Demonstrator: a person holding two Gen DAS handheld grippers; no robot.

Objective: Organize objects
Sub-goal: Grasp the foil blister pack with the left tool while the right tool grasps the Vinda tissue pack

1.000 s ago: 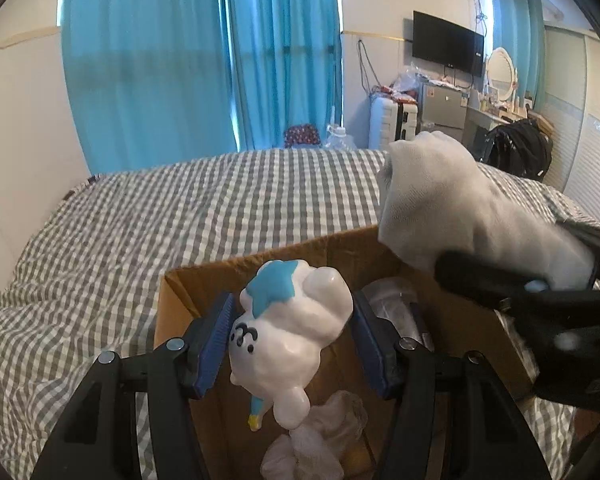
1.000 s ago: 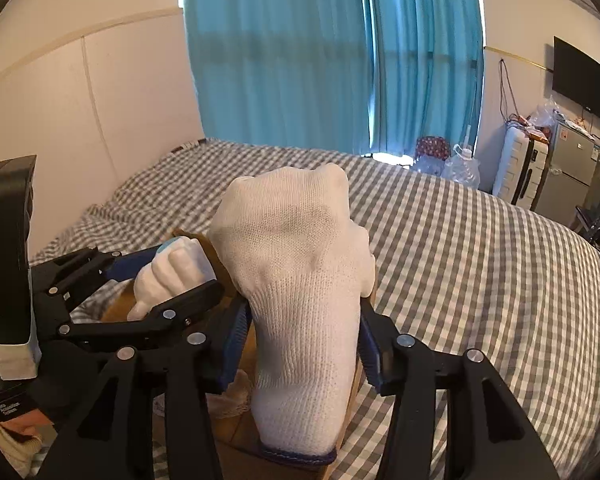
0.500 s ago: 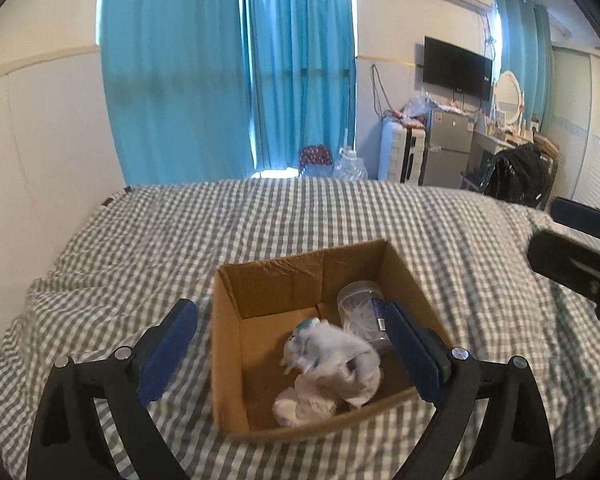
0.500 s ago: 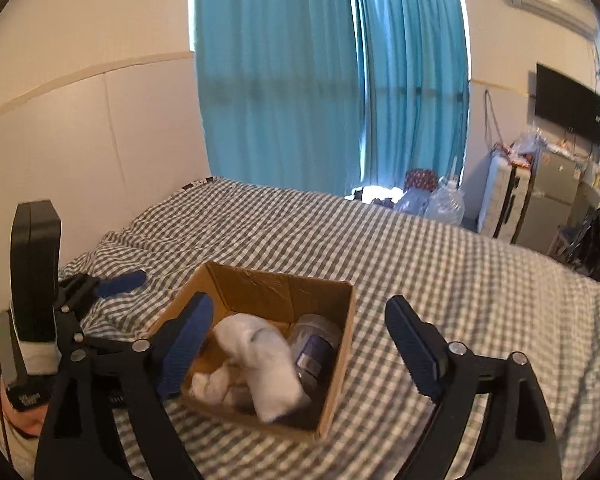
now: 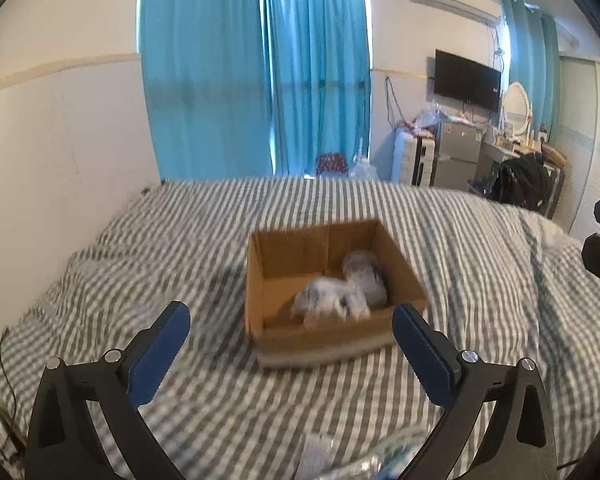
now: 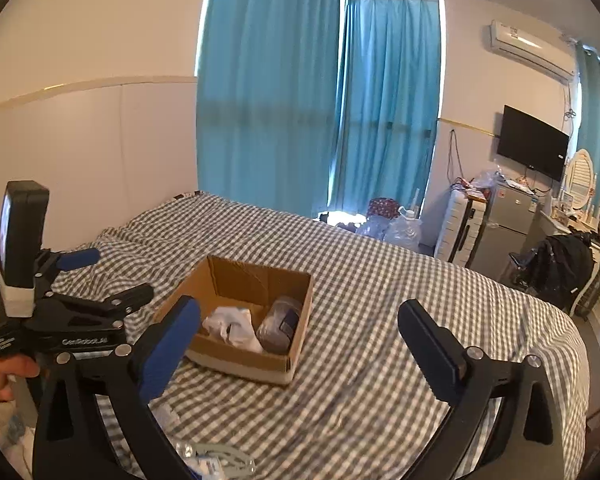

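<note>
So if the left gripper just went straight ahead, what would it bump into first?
Probably the cardboard box on the bed. The open left gripper points at its near wall, nothing between, though depth is hard to judge.

Cardboard box (image 6: 236,364) on bed (image 6: 380,300), mid-mattress. Inside box: jar (image 6: 280,324) at right, soft items (image 6: 232,326) left of it, touching. Curtains (image 6: 320,100) behind bed. Fridge (image 6: 508,216) and TV (image 6: 532,142) off to right. Left hand-held gripper (image 6: 100,276) left of box.
</note>
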